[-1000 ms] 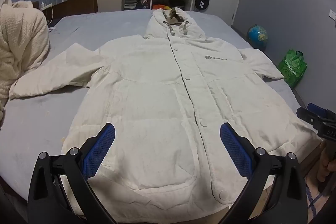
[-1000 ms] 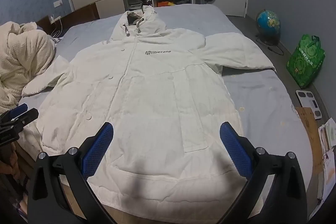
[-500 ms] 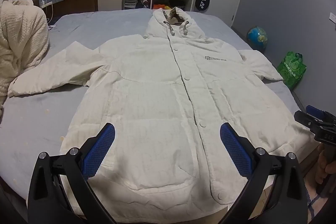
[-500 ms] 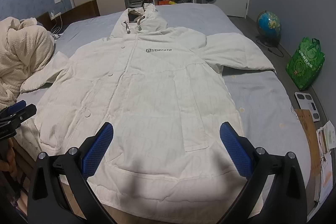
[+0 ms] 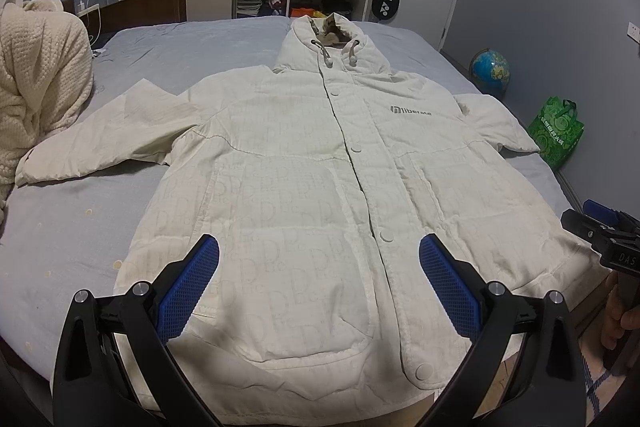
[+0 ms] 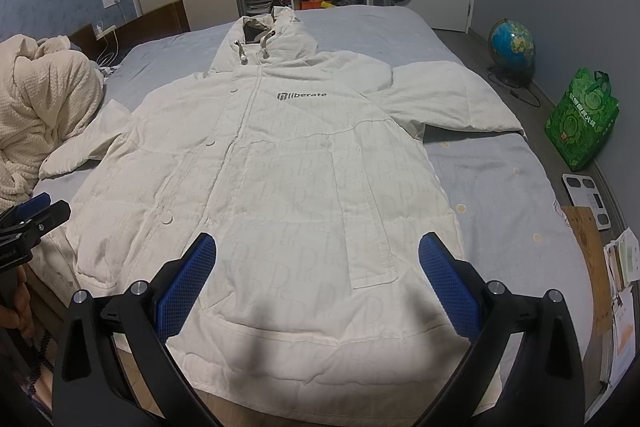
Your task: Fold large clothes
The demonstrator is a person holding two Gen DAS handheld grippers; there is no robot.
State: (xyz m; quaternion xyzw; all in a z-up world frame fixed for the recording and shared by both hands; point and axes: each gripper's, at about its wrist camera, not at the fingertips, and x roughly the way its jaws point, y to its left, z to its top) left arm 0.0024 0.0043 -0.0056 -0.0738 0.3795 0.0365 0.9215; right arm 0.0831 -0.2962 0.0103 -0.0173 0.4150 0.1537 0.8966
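A white hooded coat (image 5: 320,187) is spread flat, front up and buttoned, over a grey bed (image 5: 180,43), filling the middle of both wrist views, with its hood toward the top of the frame and its hem at the bottom edge. The left gripper (image 5: 319,281) and the right gripper (image 6: 318,279) are held above the hem with their blue pads spread wide and nothing between them; no cloth is touched. The fold is judged not to have been begun. A sleeve would best be taken first: the one at the left of the left view (image 5: 100,139) lies stretched out and slightly creased, and the one at the upper right of the right view (image 6: 448,95) lies flat. Each should be gripped near the cuff, lifted only a little, and laid across the chest so that the padded body is not dragged. The cream blanket (image 5: 36,87) heaped just beside the left sleeve should be avoided.
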